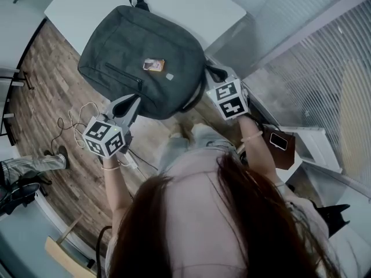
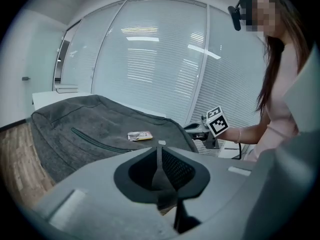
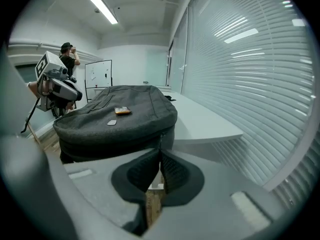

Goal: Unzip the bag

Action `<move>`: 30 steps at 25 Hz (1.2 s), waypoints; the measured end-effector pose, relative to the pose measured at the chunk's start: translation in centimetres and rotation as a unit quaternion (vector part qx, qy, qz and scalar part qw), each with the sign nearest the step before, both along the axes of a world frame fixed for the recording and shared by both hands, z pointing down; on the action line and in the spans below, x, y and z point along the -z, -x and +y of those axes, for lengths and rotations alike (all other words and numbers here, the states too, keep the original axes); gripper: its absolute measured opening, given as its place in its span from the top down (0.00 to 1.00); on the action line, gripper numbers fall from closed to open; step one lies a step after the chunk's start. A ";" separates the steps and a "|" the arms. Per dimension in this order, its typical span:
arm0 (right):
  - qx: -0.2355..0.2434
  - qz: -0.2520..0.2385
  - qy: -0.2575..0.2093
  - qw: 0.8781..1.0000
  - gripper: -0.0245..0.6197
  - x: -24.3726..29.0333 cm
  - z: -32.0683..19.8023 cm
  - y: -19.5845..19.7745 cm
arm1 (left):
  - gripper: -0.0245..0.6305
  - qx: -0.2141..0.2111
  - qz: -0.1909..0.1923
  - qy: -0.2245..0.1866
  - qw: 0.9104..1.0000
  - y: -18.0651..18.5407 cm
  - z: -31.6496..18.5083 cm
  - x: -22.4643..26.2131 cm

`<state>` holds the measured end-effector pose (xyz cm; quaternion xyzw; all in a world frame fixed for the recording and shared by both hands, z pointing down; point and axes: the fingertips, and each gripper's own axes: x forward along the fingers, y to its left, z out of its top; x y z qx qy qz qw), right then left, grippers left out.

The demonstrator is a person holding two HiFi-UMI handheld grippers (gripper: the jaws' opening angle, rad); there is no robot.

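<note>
A dark grey backpack (image 1: 139, 57) lies flat on the white table (image 1: 191, 4), its near end hanging over the edge. It has an orange label (image 1: 153, 65) and a shut front-pocket zip (image 1: 124, 77). My left gripper (image 1: 128, 106) hovers just off the bag's near left corner, its jaws a crack apart with nothing between them (image 2: 159, 151). My right gripper (image 1: 210, 74) is at the bag's right corner. Its jaws (image 3: 160, 154) are closed, seemingly pinching a thin dark tab that hangs from the bag's (image 3: 120, 119) side seam. The main zip's slider is not visible.
Cables (image 1: 72, 120) trail over the wood floor below the left gripper. A glass wall with blinds (image 1: 324, 57) runs along the right. A brown case with a phone (image 1: 278, 143) sits by my right forearm. Another person's legs (image 1: 29, 164) stand at far left.
</note>
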<state>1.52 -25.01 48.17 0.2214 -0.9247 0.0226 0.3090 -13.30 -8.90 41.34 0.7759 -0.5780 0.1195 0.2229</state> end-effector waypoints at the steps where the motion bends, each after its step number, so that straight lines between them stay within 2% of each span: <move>1: 0.005 -0.001 0.000 1.000 0.95 0.0 0.0 0.0 | 0.91 0.002 -0.002 -0.002 1.000 -0.5 -0.2 0.2; 5: 0.023 -0.005 0.000 1.000 0.95 0.0 -0.2 -0.1 | 0.87 0.007 -0.018 -0.002 1.000 -2.8 -1.2 0.8; 17: 0.056 -0.016 -0.007 0.998 0.95 0.2 -0.7 -0.2 | 0.83 -0.020 -0.042 0.006 0.999 -9.8 -4.7 1.2; 24: 0.062 -0.026 -0.004 0.998 0.95 0.4 -0.7 -0.3 | 0.79 -0.031 -0.049 0.041 0.997 -12.2 -6.0 -0.1; 30: 0.057 -0.032 0.000 0.998 0.95 0.1 -0.6 -0.2 | 0.74 -0.057 -0.080 0.089 0.991 -13.2 -6.5 -2.2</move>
